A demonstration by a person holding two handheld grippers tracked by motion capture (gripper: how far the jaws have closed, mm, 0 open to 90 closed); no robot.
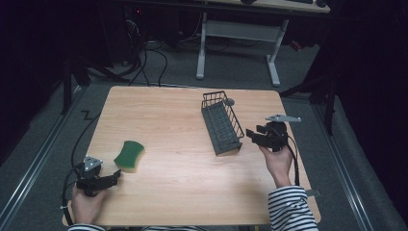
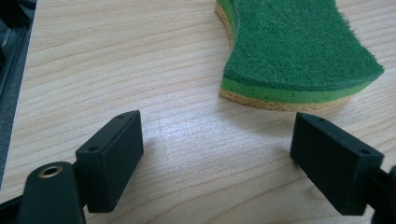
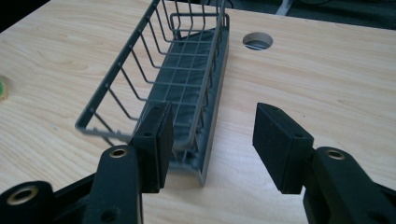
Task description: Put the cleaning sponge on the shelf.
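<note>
Wooden table (image 1: 183, 183): sponge (image 2: 299, 51) before spread left tool (image 2: 217, 158); basket (image 3: 182, 88) before spread, empty right tool (image 3: 212, 140).

Quick count of what's on the tabletop (image 1: 183, 192): one green sponge (image 1: 129, 155) and one wire basket (image 1: 221, 123), so two loose things total. Add two hand-held grippers, a left hand-held gripper (image 1: 114, 177) and a right hand-held gripper (image 1: 249, 135), each with two black jaws. There's also one round hole (image 3: 257, 41) in the tabletop, just past the basket.
</note>
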